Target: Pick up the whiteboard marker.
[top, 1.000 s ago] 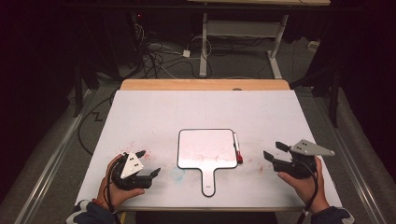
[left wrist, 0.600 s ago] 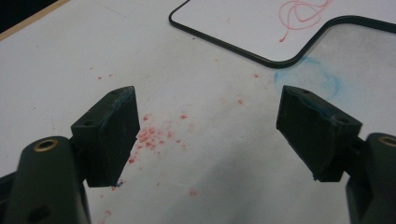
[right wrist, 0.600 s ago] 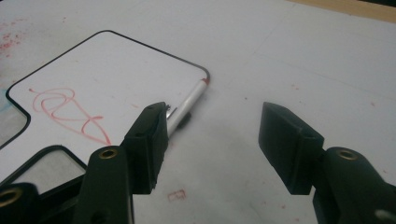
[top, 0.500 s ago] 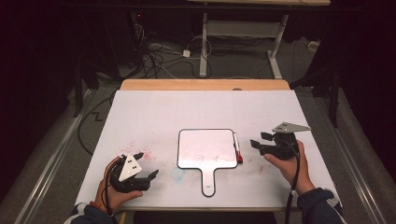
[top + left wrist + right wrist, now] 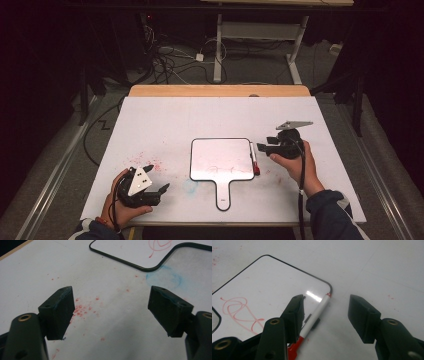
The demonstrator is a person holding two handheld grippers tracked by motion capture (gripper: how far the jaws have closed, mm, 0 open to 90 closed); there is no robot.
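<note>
Right gripper (image 5: 325, 315) has its jaws spread wide with nothing between them, and they're straddling the marker (image 5: 315, 315), one jaw over the board side and the other over bare table. Looks to me like a lineup for grabbing the pen across its barrel. The marker lies along the right edge of the small whiteboard (image 5: 222, 160), red cap toward the person, probably parked there so it's easy to reach from that side. There's a faint red scribble (image 5: 240, 311) on the board already.

Left gripper (image 5: 110, 312) is also wide open and empty, low over the white table (image 5: 150, 125) near the front-left, above some red specks (image 5: 82, 308) and beside a blue smudge (image 5: 163, 278). My guess is it's just waiting off to the side.
</note>
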